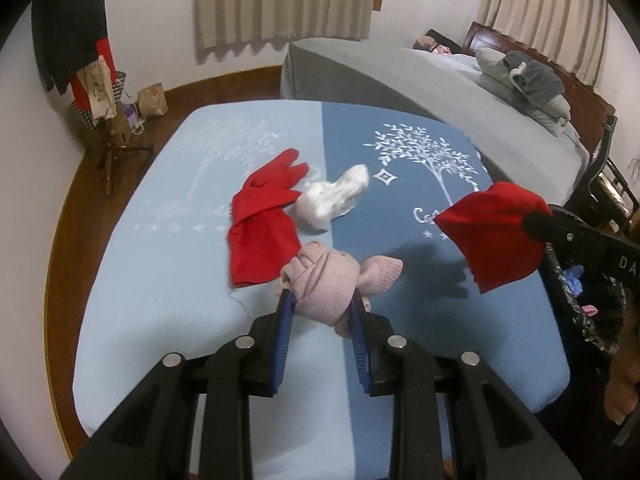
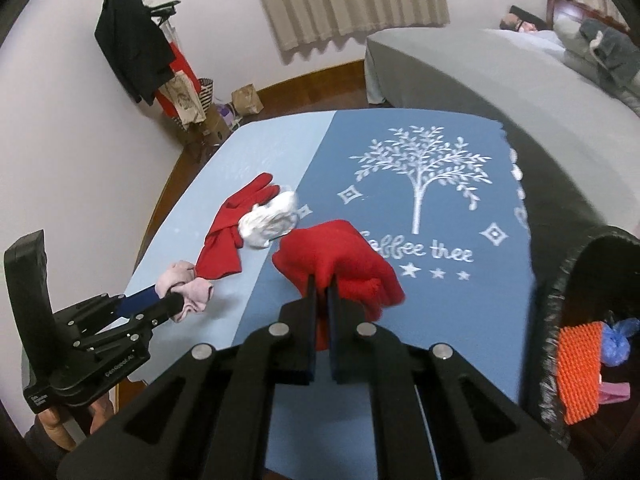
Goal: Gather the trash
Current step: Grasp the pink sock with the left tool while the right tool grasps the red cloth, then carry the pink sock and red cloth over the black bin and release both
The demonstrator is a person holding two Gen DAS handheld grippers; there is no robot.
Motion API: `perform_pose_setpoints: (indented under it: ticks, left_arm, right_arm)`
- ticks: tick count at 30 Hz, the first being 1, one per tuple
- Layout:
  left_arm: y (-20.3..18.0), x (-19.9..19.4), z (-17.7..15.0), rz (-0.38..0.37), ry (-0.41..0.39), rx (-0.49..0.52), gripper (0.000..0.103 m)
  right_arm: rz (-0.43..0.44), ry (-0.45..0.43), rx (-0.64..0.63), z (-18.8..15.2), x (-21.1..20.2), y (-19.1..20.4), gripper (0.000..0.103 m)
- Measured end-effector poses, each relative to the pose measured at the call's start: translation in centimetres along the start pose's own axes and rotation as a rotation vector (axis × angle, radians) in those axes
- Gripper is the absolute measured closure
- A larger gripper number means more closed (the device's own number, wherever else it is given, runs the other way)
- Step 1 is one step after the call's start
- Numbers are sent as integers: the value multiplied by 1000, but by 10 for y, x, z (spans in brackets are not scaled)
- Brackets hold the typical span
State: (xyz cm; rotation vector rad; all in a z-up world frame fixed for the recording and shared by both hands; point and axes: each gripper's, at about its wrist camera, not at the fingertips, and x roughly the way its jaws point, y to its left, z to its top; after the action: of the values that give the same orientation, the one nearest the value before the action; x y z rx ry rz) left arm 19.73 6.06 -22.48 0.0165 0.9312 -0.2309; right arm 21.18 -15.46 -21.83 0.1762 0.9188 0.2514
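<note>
A: What is the left gripper [image 1: 322, 306] doing?

B: Its blue pads are pressing in on a bundle of pink cloth [image 1: 328, 280], jaws partly closed around it, just over the two-tone blue cover [image 1: 160, 280] with the white tree print [image 2: 420, 172].

A: And the right gripper [image 2: 321, 284]?

B: Its jaws are standing almost fully closed, pinching a red glove [image 2: 340, 260] that is hanging in folds from the tips. In the left wrist view that glove [image 1: 492, 236] is showing off to the right, clear of the cover.

A: What is lying on the cover itself?

B: A second red glove [image 1: 264, 216] is lying flat, fingers pointing away, and a crumpled white wad [image 1: 332, 200] is sitting right against it, on the line between light and dark blue.

A: Anything by the edge?

B: A black-lined bin [image 2: 560, 320] is standing at the right, holding an orange textured piece [image 2: 578, 372] and a blue wad [image 2: 618, 340]. A grey bed [image 1: 400, 76] is sitting beyond.
</note>
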Motion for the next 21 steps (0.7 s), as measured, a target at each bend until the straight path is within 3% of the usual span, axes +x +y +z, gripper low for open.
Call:
perform_pose_setpoints:
  ticks: [21]
  left_arm:
    - [-88,-34,-12,-31,-15,64,75]
  right_arm:
    - [-86,-71,66,-31,-85,-57,99]
